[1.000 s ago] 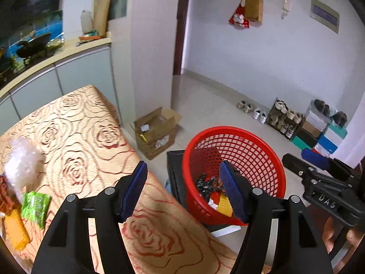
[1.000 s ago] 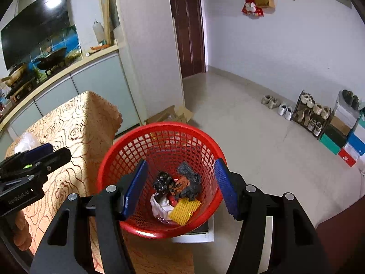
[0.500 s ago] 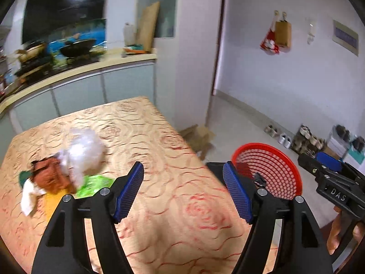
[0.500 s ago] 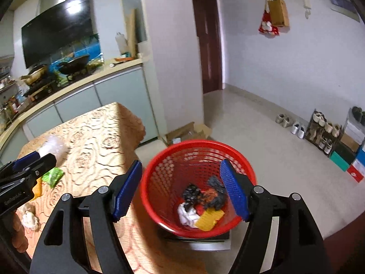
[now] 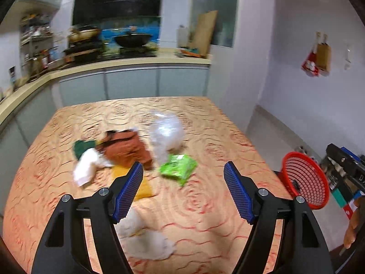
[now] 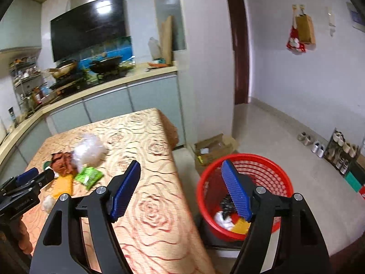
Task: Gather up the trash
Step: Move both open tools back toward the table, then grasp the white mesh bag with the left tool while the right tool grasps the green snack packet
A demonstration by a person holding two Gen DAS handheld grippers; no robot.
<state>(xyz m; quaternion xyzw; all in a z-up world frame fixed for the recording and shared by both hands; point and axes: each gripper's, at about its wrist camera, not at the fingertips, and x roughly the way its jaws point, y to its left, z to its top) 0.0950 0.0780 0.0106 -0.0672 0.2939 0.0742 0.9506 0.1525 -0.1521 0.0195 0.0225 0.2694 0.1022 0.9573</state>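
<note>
Trash lies on the table (image 5: 205, 207) with the gold rose cloth: a green packet (image 5: 178, 168), a clear plastic bag (image 5: 166, 132), a brown wrapper (image 5: 126, 148), white paper (image 5: 86, 166), a yellow packet (image 5: 143, 188) and a crumpled tissue (image 5: 148, 242). My left gripper (image 5: 182, 164) hangs open above and short of the pile, with nothing between its pads. Off the table's right edge stands the red basket (image 6: 206, 196), holding several scraps. My right gripper (image 6: 181, 162) hovers over the gap between table and basket, its jaws opening and empty.
A cardboard box (image 6: 214, 148) sits on the floor behind the basket. Shoes and a shoe rack (image 6: 342, 150) line the right wall. A kitchen counter (image 5: 114, 67) with pans runs behind the table. The left gripper (image 6: 25, 182) shows at the right view's left edge.
The left view has swung from the basket to the trash pile on the table. The right gripper has drawn up and back from the basket, and both jaws stand wider.
</note>
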